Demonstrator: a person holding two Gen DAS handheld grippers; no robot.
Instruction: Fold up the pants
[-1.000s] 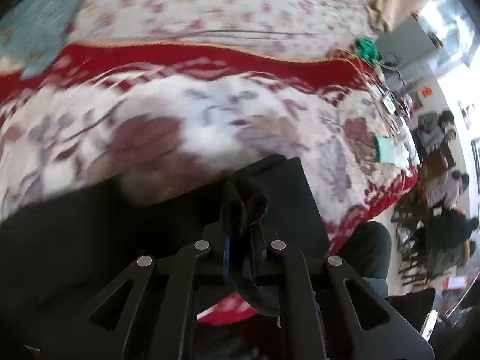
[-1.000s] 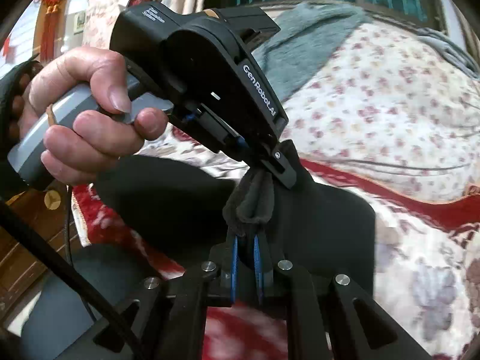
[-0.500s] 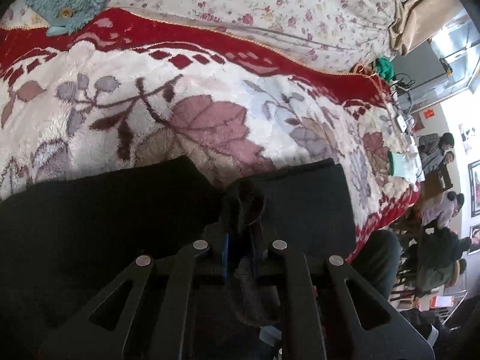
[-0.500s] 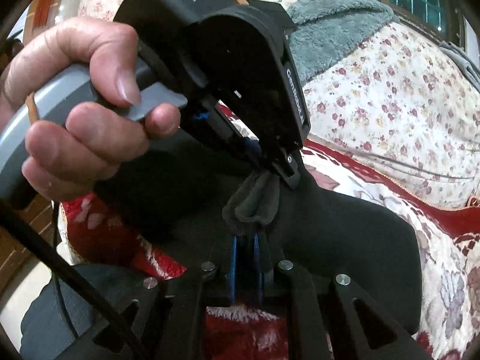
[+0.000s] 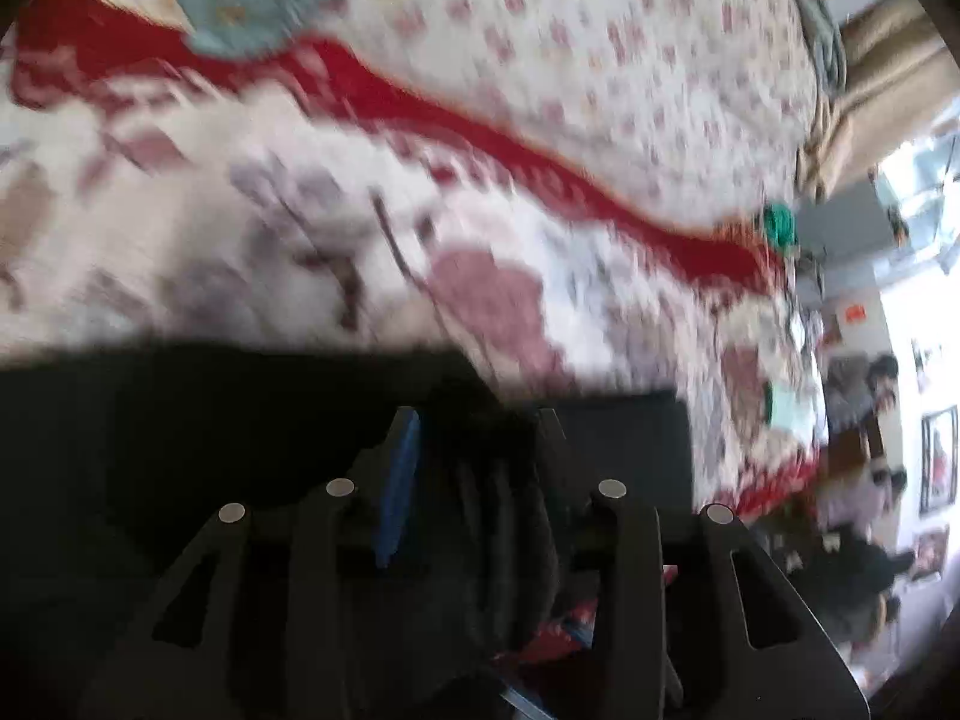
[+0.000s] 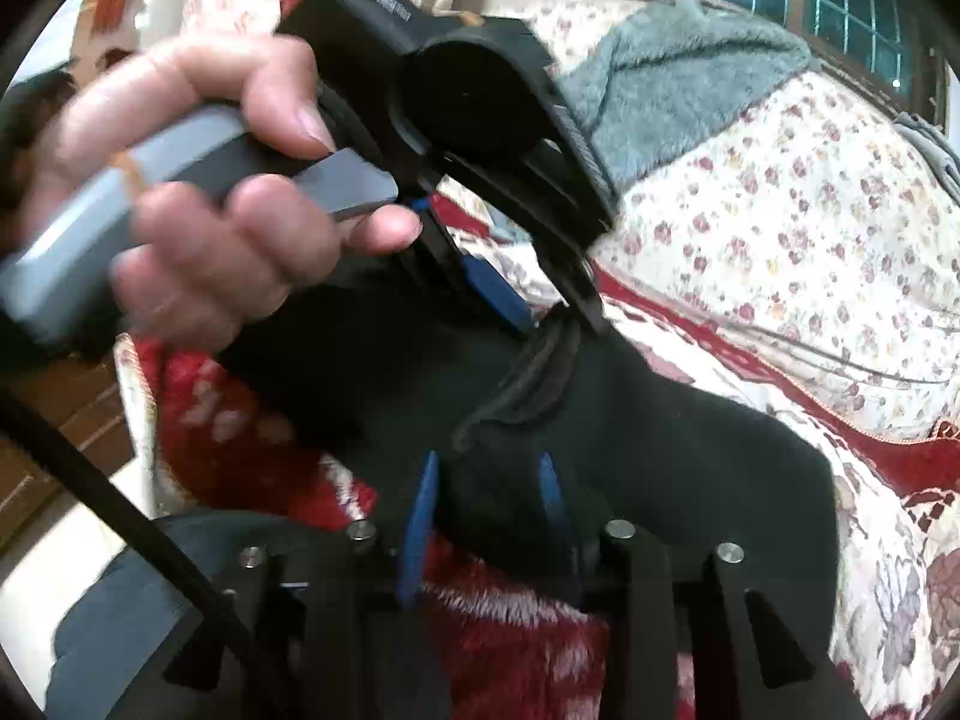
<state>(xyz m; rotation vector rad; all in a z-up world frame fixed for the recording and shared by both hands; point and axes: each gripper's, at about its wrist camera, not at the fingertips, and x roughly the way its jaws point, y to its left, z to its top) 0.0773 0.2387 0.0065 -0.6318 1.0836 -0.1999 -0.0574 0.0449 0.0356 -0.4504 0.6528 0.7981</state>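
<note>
The plush red-and-cream floral blanket [image 6: 900, 588] carries the black fleece pants [image 6: 690, 468], spread flatter than half a second ago. Both claws have parted since then: the right gripper [image 6: 487, 501] and left gripper [image 5: 474, 450] now loosely straddle the bunched hem.

You had the pants [image 6: 690, 480] lying on the blanket [image 6: 936, 588] at its near edge. Your left gripper [image 6: 546, 312] sat over the folded hem, just ahead of your right gripper [image 6: 489, 504], both with fingers spread either side of the cloth. Behind the blanket lay the quilt [image 6: 780, 228], with a fleece [image 6: 672, 78] on its far side.
</note>
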